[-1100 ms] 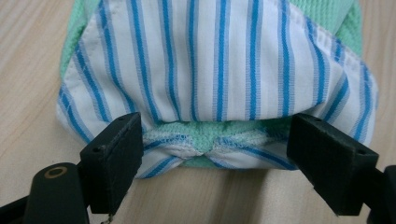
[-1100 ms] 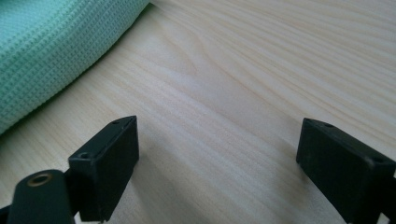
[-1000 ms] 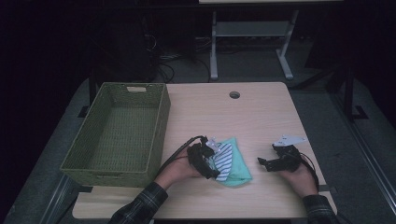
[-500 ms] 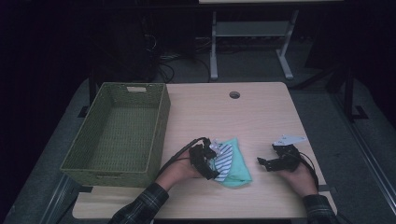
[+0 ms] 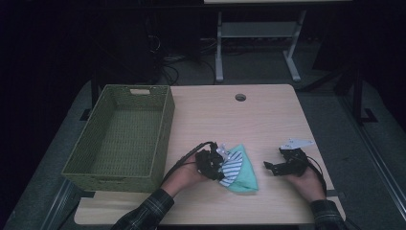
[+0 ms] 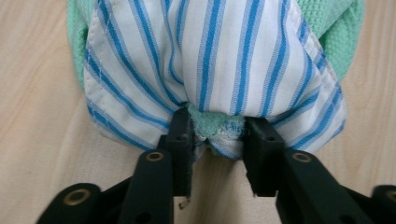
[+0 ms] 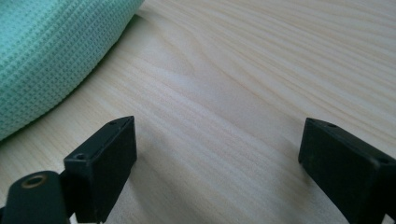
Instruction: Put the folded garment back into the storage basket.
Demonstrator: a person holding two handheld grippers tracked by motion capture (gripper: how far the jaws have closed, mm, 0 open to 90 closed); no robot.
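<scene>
A: Where is the cloth?

B: The white cloth with blue stripes (image 6: 215, 56) lies on the light wooden bench (image 5: 268, 120), near the front edge, about in the middle. It sits on top of a soft green knitted cloth (image 5: 244, 175). The two are touching.

A: What is the left tool doing?

B: The left tool (image 6: 218, 135) pinches a bunched fold at the edge of the cloths. A bit of green and a bit of stripe sit between its two black jaws. The jaws are close together, with the cloth squeezed in the gap.

A: And the right tool?

B: The right tool (image 7: 217, 149) has its jaws wide apart. Nothing is between them, just bare wood. It rests low over the bench near the front right corner, in the person's right hand (image 5: 306, 181). The green cloth is near it but not touching.

A: What else is on the bench?

B: A green woven basket (image 5: 163, 129) with a box shape stands along the left edge. There is a small round hole (image 5: 240, 97) in the bench near the back edge.
</scene>
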